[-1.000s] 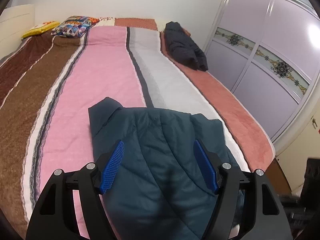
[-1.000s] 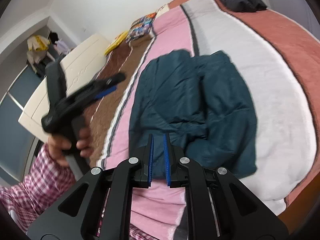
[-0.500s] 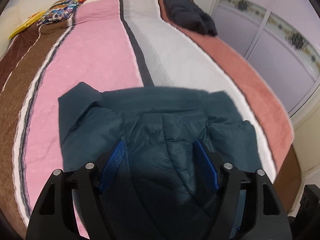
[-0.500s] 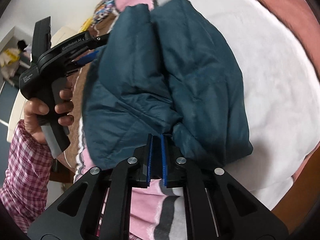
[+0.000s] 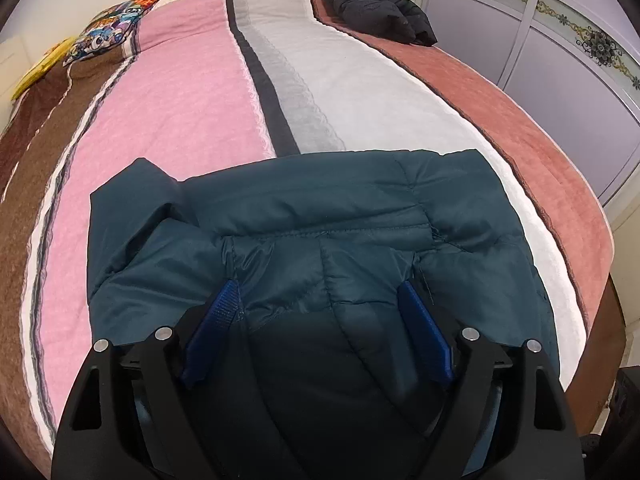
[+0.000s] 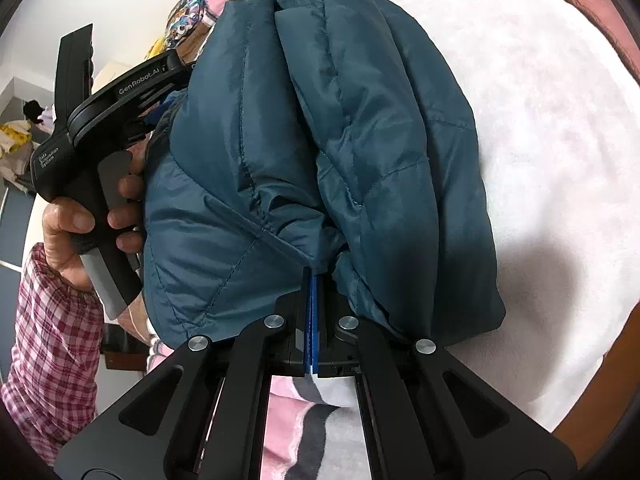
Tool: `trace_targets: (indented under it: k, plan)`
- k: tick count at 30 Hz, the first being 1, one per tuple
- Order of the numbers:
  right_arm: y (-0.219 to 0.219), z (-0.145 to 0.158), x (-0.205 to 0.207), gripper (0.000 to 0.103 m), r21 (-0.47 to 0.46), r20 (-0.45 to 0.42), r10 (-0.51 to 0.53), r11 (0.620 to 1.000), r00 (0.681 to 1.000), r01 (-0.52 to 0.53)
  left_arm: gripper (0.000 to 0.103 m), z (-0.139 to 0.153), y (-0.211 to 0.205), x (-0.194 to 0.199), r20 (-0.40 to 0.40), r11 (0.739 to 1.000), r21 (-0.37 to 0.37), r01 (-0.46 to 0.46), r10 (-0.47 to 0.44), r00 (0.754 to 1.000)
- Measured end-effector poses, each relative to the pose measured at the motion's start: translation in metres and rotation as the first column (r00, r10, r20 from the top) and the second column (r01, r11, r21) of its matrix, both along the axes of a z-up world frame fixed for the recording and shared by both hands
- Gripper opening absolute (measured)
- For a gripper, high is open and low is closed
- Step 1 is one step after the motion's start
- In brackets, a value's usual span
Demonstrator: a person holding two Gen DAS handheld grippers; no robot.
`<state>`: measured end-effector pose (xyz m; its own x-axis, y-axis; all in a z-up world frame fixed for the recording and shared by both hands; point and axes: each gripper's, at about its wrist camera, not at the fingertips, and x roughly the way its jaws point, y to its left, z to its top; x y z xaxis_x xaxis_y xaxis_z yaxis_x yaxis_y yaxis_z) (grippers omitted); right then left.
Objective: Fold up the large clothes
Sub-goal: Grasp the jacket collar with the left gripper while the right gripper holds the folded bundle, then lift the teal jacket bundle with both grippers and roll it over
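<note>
A teal quilted puffer jacket (image 5: pixel 320 216) lies folded at the near end of the striped bed (image 5: pixel 188 112). My left gripper (image 5: pixel 320 300) is open, its blue pads (image 5: pixel 224 312) spread wide over the jacket's near part, with padded cloth bulging between them. In the right wrist view the jacket (image 6: pixel 320 128) fills the middle. My right gripper (image 6: pixel 311 280) is shut, its tips at a crease in the jacket's near edge; whether cloth is pinched is not visible. The left gripper's body shows in the right wrist view (image 6: pixel 116 96), held by a hand.
A dark jacket (image 5: pixel 376 4) lies at the far right of the bed. Patterned pillows (image 5: pixel 108 36) sit at the head. A lilac sliding wardrobe (image 5: pixel 560 48) stands to the right. The bed's foot edge (image 6: pixel 592 392) is close by.
Both grippers have moved in closer to the teal jacket. The left one has dropped low over it. The right jaws have closed fully at the jacket's near crease.
</note>
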<state>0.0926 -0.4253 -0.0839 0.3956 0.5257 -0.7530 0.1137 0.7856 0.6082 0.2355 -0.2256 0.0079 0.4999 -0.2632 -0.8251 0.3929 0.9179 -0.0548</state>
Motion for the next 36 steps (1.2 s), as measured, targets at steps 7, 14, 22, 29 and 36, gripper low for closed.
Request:
trace_targets:
  k: [7, 14, 22, 29, 36]
  plan:
    - [-0.0047, -0.001, -0.0018, 0.0, 0.017, -0.014, 0.001, 1.0, 1.0, -0.001, 0.08, -0.0053, -0.0039, 0.0005, 0.013, 1.0, 0.02, -0.003, 0.003, 1.0]
    - [-0.0039, 0.0018, -0.0012, 0.0, 0.021, -0.02, -0.002, 1.0, 1.0, 0.002, 0.08, -0.0061, -0.0048, 0.0004, 0.013, 1.0, 0.021, -0.003, 0.003, 1.0]
    - [-0.0057, 0.0003, -0.0018, 0.0, 0.024, -0.023, -0.004, 1.0, 1.0, 0.005, 0.08, -0.0067, -0.005, 0.0002, 0.014, 1.0, 0.022, -0.003, 0.003, 1.0]
    - [-0.0054, 0.0001, -0.002, 0.0, 0.024, -0.024, -0.003, 1.0, 1.0, 0.003, 0.08, -0.0063, -0.0051, 0.0, 0.014, 1.0, 0.021, -0.002, 0.002, 1.0]
    - [-0.006, -0.0003, -0.0016, 0.0, 0.026, -0.028, -0.004, 1.0, 1.0, 0.004, 0.08, -0.0064, -0.0049, 0.0009, 0.021, 1.0, 0.024, -0.004, 0.003, 1.0]
